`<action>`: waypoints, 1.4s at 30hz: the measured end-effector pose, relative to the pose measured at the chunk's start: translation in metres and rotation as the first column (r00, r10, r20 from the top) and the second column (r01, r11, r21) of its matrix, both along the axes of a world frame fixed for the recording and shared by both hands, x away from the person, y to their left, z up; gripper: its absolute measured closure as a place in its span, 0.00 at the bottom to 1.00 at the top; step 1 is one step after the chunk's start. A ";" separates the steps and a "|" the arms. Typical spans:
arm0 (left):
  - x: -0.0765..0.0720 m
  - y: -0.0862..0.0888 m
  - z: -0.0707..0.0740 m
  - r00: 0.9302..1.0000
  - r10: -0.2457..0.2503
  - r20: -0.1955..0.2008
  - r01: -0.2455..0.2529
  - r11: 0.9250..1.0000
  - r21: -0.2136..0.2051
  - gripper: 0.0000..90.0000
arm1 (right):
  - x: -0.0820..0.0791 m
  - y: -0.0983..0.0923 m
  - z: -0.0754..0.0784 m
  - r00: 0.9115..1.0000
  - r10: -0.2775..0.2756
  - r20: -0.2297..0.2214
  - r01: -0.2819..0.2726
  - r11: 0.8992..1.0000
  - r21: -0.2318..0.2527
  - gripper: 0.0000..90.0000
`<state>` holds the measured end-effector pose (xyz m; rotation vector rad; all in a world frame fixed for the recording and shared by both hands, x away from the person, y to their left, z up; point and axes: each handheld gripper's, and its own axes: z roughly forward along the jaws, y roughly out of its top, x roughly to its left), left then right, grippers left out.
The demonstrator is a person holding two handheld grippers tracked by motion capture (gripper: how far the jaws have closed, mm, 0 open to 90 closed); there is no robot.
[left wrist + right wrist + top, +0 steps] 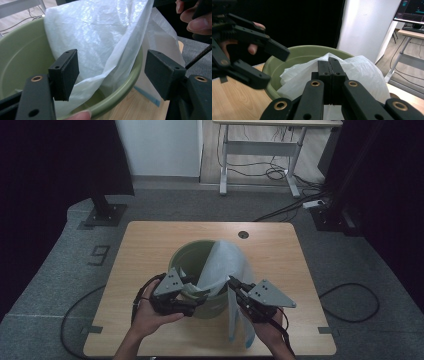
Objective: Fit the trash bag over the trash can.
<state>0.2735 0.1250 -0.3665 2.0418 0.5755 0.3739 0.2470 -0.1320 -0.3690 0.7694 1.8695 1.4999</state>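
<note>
Green bin sits mid-table; the white bag drapes over its near rim, part inside, part hanging outside. My right gripper is clenched on the bag's edge. My left gripper is spread wide astride rim and bag. Best to keep the right taut, then close left on one layer only.

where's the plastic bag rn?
In the high view the plastic bag sits mid-table, partly inside the green bucket and draped over its right rim, hanging down toward the table's near edge. The right gripper pinches it; the left gripper is open beside it.
</note>
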 end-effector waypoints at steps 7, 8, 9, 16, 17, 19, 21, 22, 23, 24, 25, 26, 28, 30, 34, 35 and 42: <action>0.003 -0.015 -0.004 1.000 0.003 0.007 -0.003 1.000 0.004 0.37 | 0.000 -0.001 0.000 1.000 0.008 -0.010 -0.007 1.000 0.021 0.97; 0.003 -0.016 -0.005 1.000 0.003 0.011 -0.003 1.000 0.002 0.40 | 0.000 -0.001 0.000 1.000 0.009 -0.011 -0.009 1.000 0.025 0.97; 0.003 -0.017 -0.005 1.000 -0.001 0.012 0.001 1.000 -0.003 0.41 | 0.000 -0.002 0.000 1.000 0.010 -0.012 -0.010 1.000 0.027 0.97; 0.006 -0.023 -0.002 0.999 -0.040 -0.011 0.040 0.999 -0.037 0.52 | -0.001 -0.005 0.004 1.000 0.015 -0.016 -0.014 0.999 0.046 0.97; 0.006 -0.024 -0.001 0.999 -0.043 -0.017 0.042 0.998 -0.040 0.54 | -0.001 -0.005 0.004 1.000 0.015 -0.016 -0.015 0.999 0.048 0.97; 0.009 -0.026 -0.001 0.998 -0.057 -0.027 0.056 0.997 -0.043 0.59 | 0.000 -0.005 0.005 1.000 0.015 -0.015 -0.014 0.999 0.051 0.97; 0.012 -0.028 -0.001 0.996 -0.073 -0.049 0.071 0.996 -0.048 0.66 | 0.000 -0.004 0.005 1.000 0.015 -0.016 -0.015 0.998 0.053 0.97; 0.013 -0.028 -0.002 0.995 -0.081 -0.060 0.078 0.996 -0.052 0.72 | 0.000 -0.004 0.005 1.000 0.016 -0.017 -0.015 0.998 0.054 0.97; 0.014 -0.029 -0.002 0.992 -0.099 -0.083 0.094 0.994 -0.058 0.75 | 0.000 -0.004 0.005 1.000 0.016 -0.017 -0.015 0.998 0.053 0.97; 0.015 -0.029 -0.003 0.990 -0.109 -0.090 0.104 0.993 -0.056 0.79 | 0.001 -0.004 0.004 1.000 0.016 -0.021 -0.015 0.998 0.054 0.97; 0.015 -0.030 -0.003 0.989 -0.113 -0.092 0.108 0.993 -0.049 0.80 | 0.001 -0.004 0.004 1.000 0.019 -0.024 -0.018 0.998 0.054 0.97; 0.015 -0.031 -0.003 0.989 -0.113 -0.091 0.109 0.993 -0.044 0.83 | 0.001 -0.004 0.003 0.999 0.021 -0.029 -0.020 0.998 0.052 0.97; 0.015 -0.031 -0.003 0.988 -0.120 -0.096 0.116 0.992 -0.050 0.87 | 0.001 -0.005 0.004 0.999 0.022 -0.030 -0.021 0.999 0.050 0.96; 0.017 -0.031 -0.003 0.987 -0.122 -0.105 0.116 0.991 -0.065 0.91 | 0.001 -0.006 0.004 0.999 0.024 -0.031 -0.022 0.998 0.053 0.95; 0.020 -0.026 -0.001 0.987 -0.112 -0.118 0.100 0.990 -0.097 0.95 | 0.001 -0.009 0.004 0.998 0.036 -0.046 -0.033 0.997 0.063 0.87; 0.020 -0.025 0.000 0.987 -0.107 -0.122 0.095 0.990 -0.103 0.95 | 0.000 -0.009 0.003 0.998 0.043 -0.056 -0.039 0.997 0.060 0.80; 0.027 -0.009 0.003 0.990 -0.056 -0.131 0.040 0.991 -0.128 0.99 | -0.023 -0.014 0.003 0.998 0.022 -0.057 -0.021 1.000 0.019 0.56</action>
